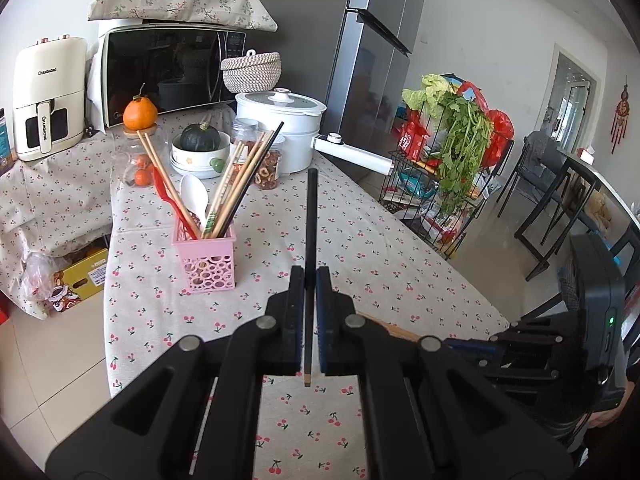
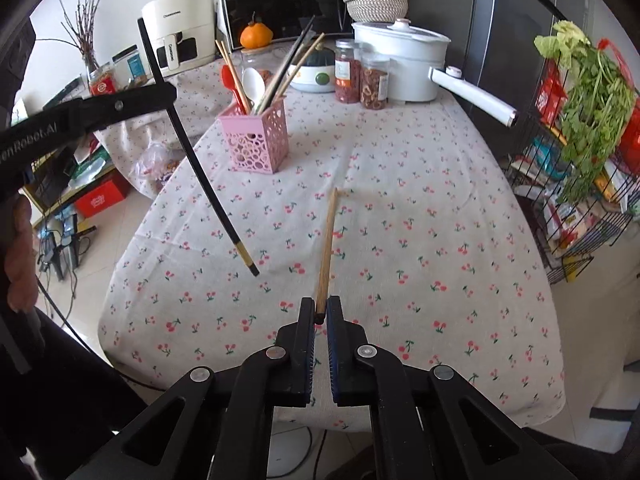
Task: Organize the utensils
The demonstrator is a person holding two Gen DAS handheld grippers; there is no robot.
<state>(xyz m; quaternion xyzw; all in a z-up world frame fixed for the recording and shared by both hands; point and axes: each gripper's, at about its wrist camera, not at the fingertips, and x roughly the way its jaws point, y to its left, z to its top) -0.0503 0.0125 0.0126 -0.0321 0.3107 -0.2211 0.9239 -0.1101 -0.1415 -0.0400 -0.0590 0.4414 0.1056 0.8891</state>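
Left wrist view: left gripper is pinched tight on the black chopstick, pointing past the pink holder on the table — swing it over the holder, tip it upright, then release. Right wrist view: right gripper is clamped on the near end of the wooden chopstick, whose far end looks close to the cloth — the hold is only at the tip, so lift slowly to avoid pivoting.

1. A black chopstick with a pale band near one end, held above the cherry-print cloth, slanting.
2. A wooden chopstick, its far tip apparently resting on the cloth.
3. A pink perforated holder standing upright on the cloth, holding wooden and dark chopsticks, a white spoon and a red utensil.
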